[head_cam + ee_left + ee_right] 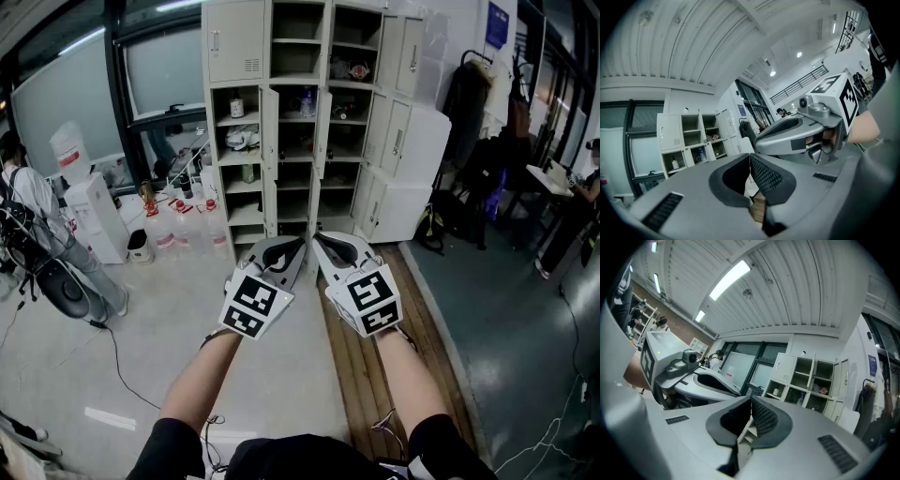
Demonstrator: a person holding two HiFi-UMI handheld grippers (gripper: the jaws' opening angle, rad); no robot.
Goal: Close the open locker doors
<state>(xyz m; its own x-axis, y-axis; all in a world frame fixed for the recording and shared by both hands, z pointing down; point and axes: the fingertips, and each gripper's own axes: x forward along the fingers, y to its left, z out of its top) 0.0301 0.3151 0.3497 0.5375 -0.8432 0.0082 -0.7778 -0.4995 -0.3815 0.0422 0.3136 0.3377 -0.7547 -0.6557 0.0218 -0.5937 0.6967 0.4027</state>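
Note:
A cream locker bank (300,112) stands some way ahead in the head view, with several doors open. Two narrow doors (269,127) stand edge-on in the middle column. Wider doors (419,141) hang swung out on the right side. The top left door (234,39) is closed. Bottles and small items sit on the shelves. My left gripper (298,246) and right gripper (319,242) are held level side by side, well short of the lockers, both shut with nothing between the pads. The lockers (689,140) show past the left gripper (750,157), and the lockers (806,380) past the right gripper (751,401).
A water dispenser (94,202) and several large water bottles (187,225) stand left of the lockers. A person (37,225) stands at far left, another (581,187) at far right. Dark coats hang on a rack (483,122). A wooden floor strip (375,347) runs up to the lockers; cables lie about.

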